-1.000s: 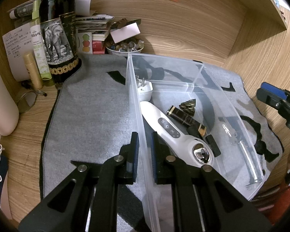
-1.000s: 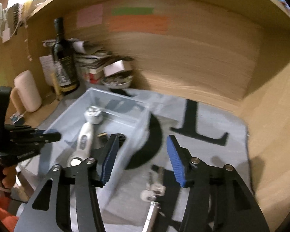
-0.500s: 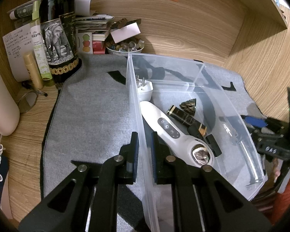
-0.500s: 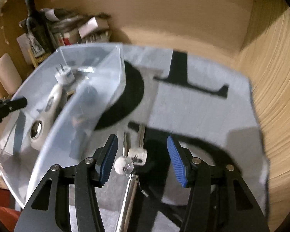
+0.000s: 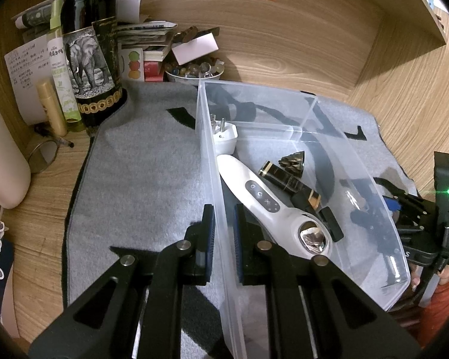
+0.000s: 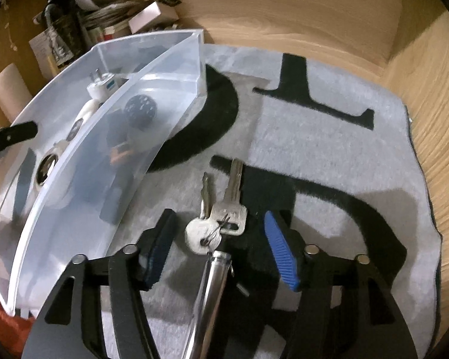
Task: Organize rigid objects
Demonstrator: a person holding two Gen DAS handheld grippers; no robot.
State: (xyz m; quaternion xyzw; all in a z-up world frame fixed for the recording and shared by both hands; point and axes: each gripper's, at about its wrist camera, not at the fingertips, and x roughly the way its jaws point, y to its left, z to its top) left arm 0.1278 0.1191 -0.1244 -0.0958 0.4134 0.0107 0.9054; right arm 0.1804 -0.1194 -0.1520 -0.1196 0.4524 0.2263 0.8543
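Lowered, the open right hand-held gripper (image 6: 221, 251) straddles two keys (image 6: 221, 212); left hand-held gripper (image 5: 223, 233) clamps bin wall (image 5: 215, 179).

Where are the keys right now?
In the right wrist view, the keys lie on the grey mat, just outside the clear plastic bin on its right, between the open fingers of the right gripper.

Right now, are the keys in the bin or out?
Out: the keys lie on the mat beside the bin.
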